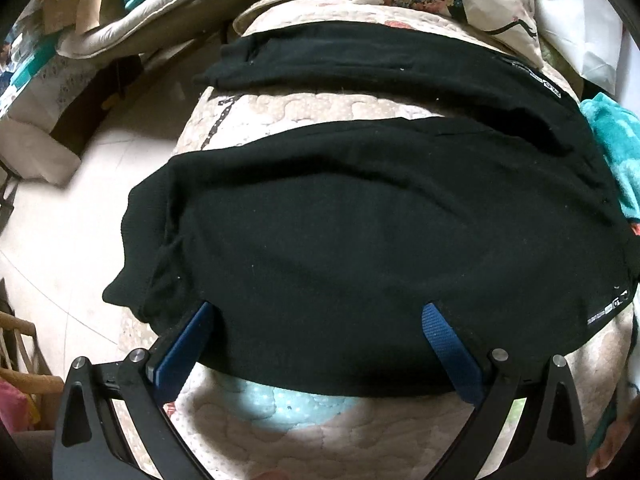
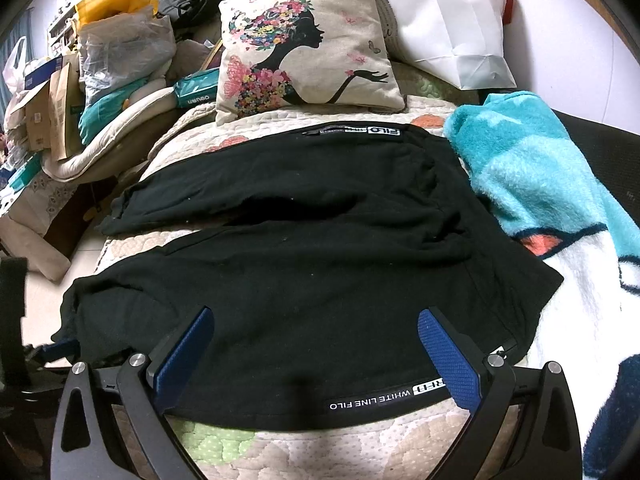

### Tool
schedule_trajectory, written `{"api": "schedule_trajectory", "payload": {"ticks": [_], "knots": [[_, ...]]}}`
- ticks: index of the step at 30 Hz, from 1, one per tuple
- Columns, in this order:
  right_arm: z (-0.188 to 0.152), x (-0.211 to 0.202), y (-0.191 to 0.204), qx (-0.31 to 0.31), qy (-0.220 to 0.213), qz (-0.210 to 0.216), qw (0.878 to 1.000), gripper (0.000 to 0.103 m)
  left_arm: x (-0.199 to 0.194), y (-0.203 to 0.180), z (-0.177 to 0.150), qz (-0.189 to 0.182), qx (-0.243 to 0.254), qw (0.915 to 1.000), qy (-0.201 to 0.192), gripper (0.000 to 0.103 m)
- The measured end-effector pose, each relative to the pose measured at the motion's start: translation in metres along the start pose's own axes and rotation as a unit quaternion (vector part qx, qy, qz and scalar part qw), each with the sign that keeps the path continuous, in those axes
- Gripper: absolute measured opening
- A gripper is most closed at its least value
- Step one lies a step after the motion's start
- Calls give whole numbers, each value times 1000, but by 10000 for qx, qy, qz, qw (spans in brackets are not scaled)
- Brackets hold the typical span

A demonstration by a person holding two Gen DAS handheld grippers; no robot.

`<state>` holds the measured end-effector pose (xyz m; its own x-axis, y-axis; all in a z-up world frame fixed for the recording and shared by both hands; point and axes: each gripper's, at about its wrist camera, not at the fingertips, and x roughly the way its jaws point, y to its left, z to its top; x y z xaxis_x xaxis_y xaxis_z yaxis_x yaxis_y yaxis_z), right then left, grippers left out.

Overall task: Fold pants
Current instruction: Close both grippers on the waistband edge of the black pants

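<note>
Black pants [image 1: 360,220] lie spread on a quilted bed cover [image 1: 280,420], the two legs pointing left and the waist at the right. They also show in the right wrist view [image 2: 320,248], with a white-lettered strip along the near edge. My left gripper [image 1: 320,312] is open, its blue fingers [image 1: 188,344] spread over the near edge of the near leg. My right gripper [image 2: 316,316] is open, its blue fingers [image 2: 444,352] spread over the near edge by the waist. Neither holds cloth.
A printed cushion [image 2: 304,44] and a white paper bag [image 2: 452,20] stand behind the pants. A teal fleece blanket [image 2: 540,184] lies at the right. Bags and boxes [image 2: 112,48] pile up at the left. The floor [image 1: 80,220] lies beyond the bed's left edge.
</note>
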<state>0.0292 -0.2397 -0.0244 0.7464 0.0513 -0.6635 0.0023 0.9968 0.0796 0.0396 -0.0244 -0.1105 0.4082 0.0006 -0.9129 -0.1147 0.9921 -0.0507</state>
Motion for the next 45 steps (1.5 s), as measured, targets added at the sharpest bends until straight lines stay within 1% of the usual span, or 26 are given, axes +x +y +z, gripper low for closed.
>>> {"api": "schedule_trajectory", "payload": {"ticks": [3,6,11,12,15,17,19,22,24,27,29,30,32,36,40,41,43,45], "knots": [[-1,-1,2,-3,-8,10,10000,103,3,1,-4,-5,6,10000,-2,103],[-1,-1,3,-3,-16,10,10000,103,2,4,-8,-146,-24,9999,-45,103],[3,-3,3,-41,1,-4,10000,103,-2,2,-11,-144,167,9998,-3,103],[3,-4,4,-47,-16,3,10000,103,-4,3,-11,-177,155,9997,-15,103],[8,-10,4,-93,-97,26,9999,103,-15,4,-10,-477,95,9986,-194,102],[13,-18,4,-136,-251,23,9996,103,-25,8,-7,-566,40,9975,-428,102],[22,-29,5,-226,-437,21,9988,103,-38,11,-3,-526,32,9967,-619,100],[41,-50,6,-404,-727,-4,9965,103,-63,19,4,-511,-63,9946,-896,100],[58,-70,6,-557,-1062,-55,9928,103,-82,22,12,-566,-95,9920,-1122,100],[83,-93,4,-775,-1538,-190,9849,103,-105,24,34,-581,5,9872,-1484,100],[100,-95,4,-935,-1584,-67,9829,103,-109,26,50,-558,131,9857,-1587,100],[111,-90,4,-1097,-1460,24,9832,103,-108,29,61,-521,171,9858,-1587,100],[130,-73,3,-1313,-1048,39,9858,103,-100,34,84,-496,229,9859,-1578,100],[160,-24,-13,-1361,-367,350,9894,103,-74,49,125,-506,286,9869,-1503,100],[180,37,-25,-1407,240,724,9871,103,-36,68,160,-758,171,9889,-1269,99],[181,49,-27,-1448,353,764,9859,103,-24,73,170,-809,95,9898,-1172,97],[188,83,-30,-1682,627,761,9808,102,-2,80,186,-894,18,9910,-999,80],[193,112,-33,-1902,824,736,9755,102,20,86,201,-909,15,9923,-838,79]]}}
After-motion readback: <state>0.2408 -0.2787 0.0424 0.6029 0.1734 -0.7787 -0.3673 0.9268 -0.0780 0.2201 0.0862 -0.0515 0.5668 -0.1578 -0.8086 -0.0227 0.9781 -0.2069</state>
